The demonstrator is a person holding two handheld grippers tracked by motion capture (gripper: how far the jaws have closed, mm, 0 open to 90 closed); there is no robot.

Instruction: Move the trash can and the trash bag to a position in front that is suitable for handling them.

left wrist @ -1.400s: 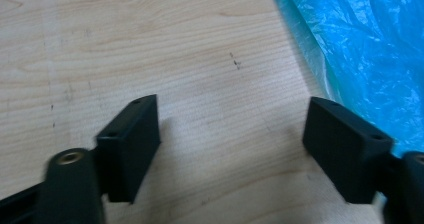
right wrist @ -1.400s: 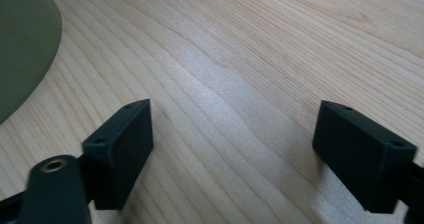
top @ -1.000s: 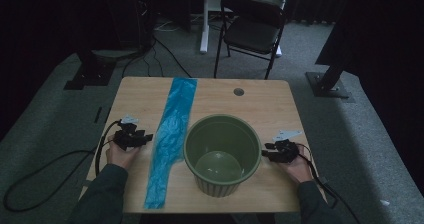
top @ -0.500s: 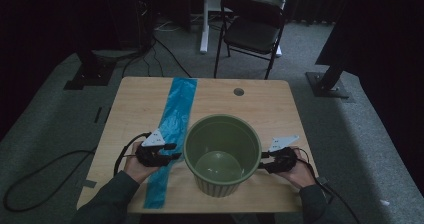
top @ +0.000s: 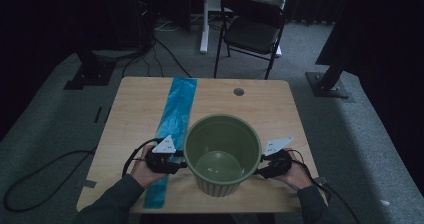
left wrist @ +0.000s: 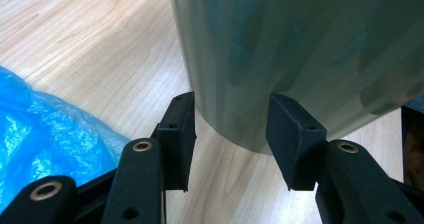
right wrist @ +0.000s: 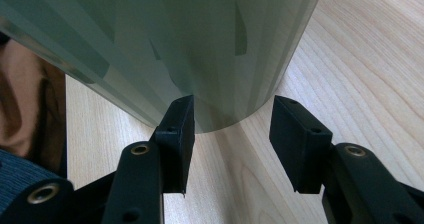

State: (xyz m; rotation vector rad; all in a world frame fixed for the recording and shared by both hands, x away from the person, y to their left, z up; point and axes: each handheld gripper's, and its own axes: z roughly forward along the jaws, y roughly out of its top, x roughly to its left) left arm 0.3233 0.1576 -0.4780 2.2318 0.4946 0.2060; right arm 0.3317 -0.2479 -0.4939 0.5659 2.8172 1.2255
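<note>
While jaws gape, both grippers flank bin (top: 223,156).

Glossy smooth green plastic bin (top: 222,154), crinkly blue plastic bag (top: 175,114), matt wooden table (top: 135,109).

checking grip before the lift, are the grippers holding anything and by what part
Nothing is held. The left gripper and right gripper both stand open against the lower wall of the green bin, pads not clamped on it.

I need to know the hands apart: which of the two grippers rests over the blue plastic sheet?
The left gripper: it rests over the blue plastic sheet, left of the green bin. The right gripper is over bare wood.
</note>
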